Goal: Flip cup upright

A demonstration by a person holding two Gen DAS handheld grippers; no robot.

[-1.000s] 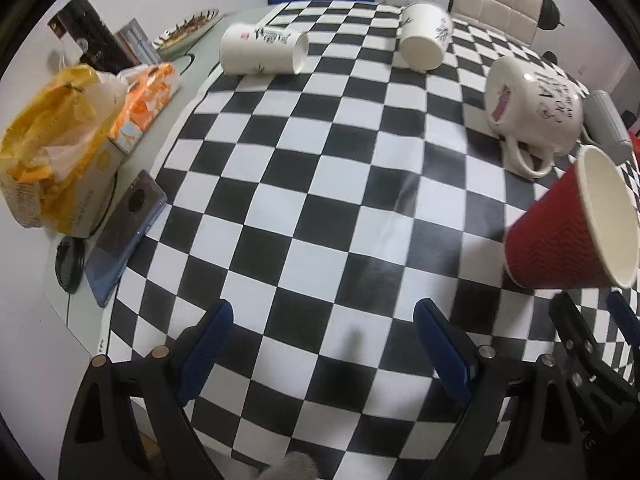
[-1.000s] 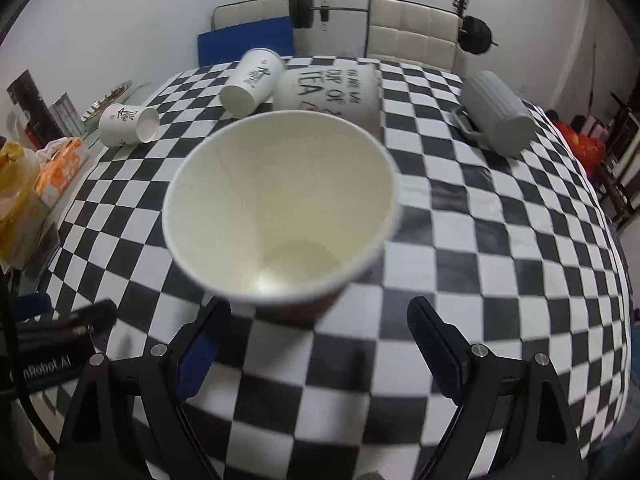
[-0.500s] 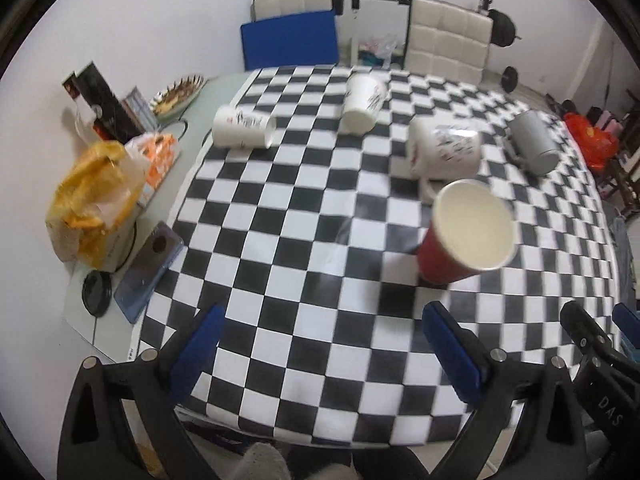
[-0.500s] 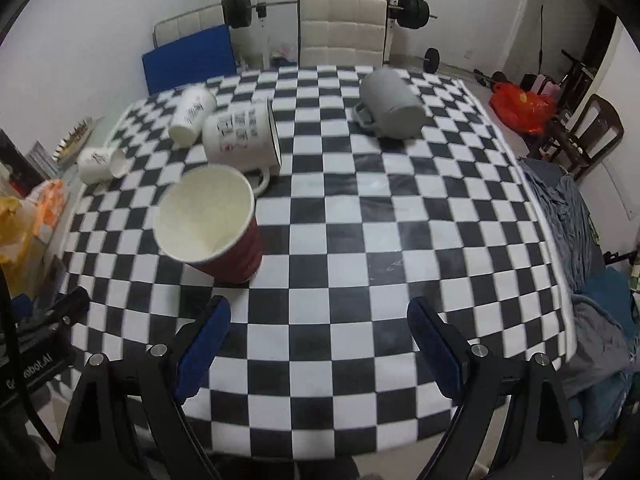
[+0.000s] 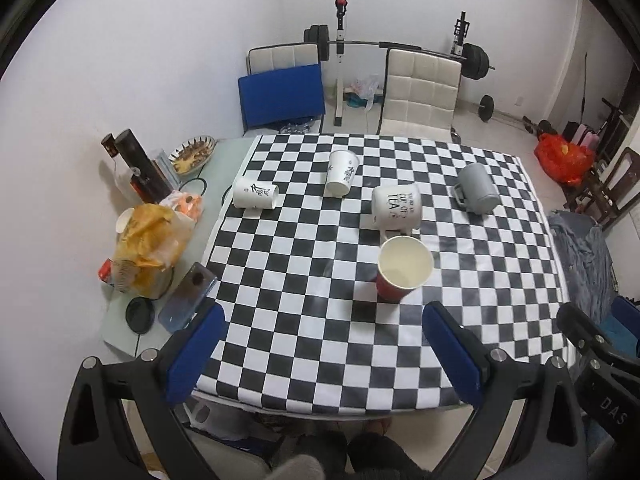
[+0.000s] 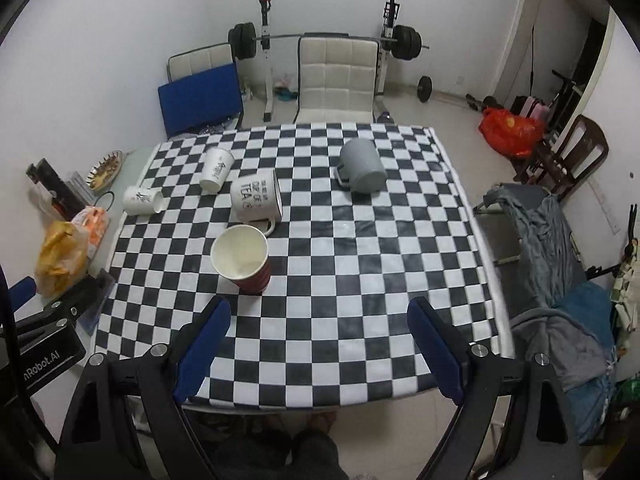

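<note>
Left wrist view: red cup [image 5: 404,270] standing upright on the checkered table [image 5: 280,280], apparently just touching the white mug [image 5: 397,208] lying behind. Left gripper [image 5: 320,356] and right gripper [image 6: 320,348] hovering well back, fingers [image 5: 196,356] spread wide, holding nothing.

The paper cup [image 5: 404,270] stands upright at the middle of the desk [image 5: 304,344], with a mug [image 5: 397,207] lying just behind it. Further right lies another mug [image 5: 477,188]; to the upper left lie two cups [image 5: 340,173], side by side but apart.
</note>
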